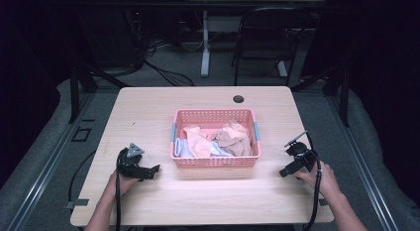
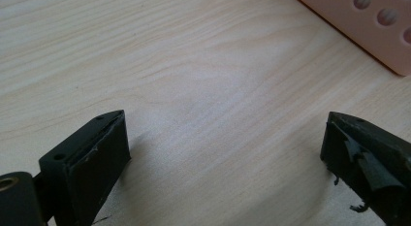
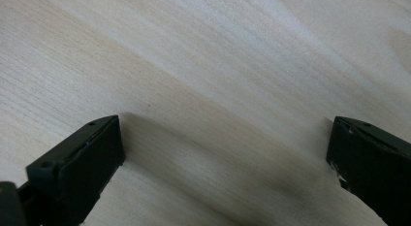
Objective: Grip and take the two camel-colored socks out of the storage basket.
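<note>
A pink perforated basket (image 1: 216, 162) stands in the middle of the wooden table (image 1: 148, 112), holding crumpled cloths in orange, tan and pale blue-white (image 1: 218, 140). My left gripper (image 1: 148, 171) rests on the table to the basket's left, held by a hand, jaws wide apart with only bare wood between them (image 2: 225, 138). A corner of the basket (image 2: 368, 27) shows at the top right of the left gripper view. My right gripper (image 1: 286, 170) lies on the table right of the basket, open, with bare wood between its jaws (image 3: 225, 143).
A round cable hole (image 1: 238, 98) sits near the table's far edge. Beyond the table stand a black chair (image 1: 267, 37) and a white table leg (image 1: 205, 42) on grey carpet. Cables trail from both grippers over the near edge.
</note>
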Demonstrator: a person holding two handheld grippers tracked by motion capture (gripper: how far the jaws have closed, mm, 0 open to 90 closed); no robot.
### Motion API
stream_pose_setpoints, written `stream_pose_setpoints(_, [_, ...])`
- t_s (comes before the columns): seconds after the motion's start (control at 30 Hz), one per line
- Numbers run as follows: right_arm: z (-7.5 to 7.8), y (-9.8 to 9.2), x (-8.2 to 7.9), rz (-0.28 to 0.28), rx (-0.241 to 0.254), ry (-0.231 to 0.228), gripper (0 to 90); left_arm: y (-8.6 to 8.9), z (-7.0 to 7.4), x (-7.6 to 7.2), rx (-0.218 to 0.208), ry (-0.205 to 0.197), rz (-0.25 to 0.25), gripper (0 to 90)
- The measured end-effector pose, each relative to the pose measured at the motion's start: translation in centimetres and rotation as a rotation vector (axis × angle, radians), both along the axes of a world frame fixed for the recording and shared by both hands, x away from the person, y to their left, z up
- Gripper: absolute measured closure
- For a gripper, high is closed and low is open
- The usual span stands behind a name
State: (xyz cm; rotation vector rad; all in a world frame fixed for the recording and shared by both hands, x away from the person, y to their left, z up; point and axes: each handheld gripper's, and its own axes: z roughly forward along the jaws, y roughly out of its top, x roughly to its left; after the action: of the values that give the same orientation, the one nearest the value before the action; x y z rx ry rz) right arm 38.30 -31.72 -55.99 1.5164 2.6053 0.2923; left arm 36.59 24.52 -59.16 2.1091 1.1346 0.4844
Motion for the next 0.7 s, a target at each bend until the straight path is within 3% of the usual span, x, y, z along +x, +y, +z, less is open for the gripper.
stream_pose_setpoints(0.27, [0.01, 0.02, 0.04, 0.002, -0.001, 0.004, 0.0, -0.15, -0.02, -0.03, -0.001, 0.001, 0.009, 2.6])
stream_pose_setpoints(0.5, [-0.08, -0.18, -0.3, -0.013, 0.025, -0.032, 0.0, -0.17, -0.02, 0.06, 0.002, 0.001, 0.004, 2.3])
stream_pose_setpoints(0.7, [-0.06, -0.03, -0.08, -0.036, 0.01, -0.026, 0.0, -0.17, 0.0, 0.04, 0.003, 0.002, 0.004, 2.4])
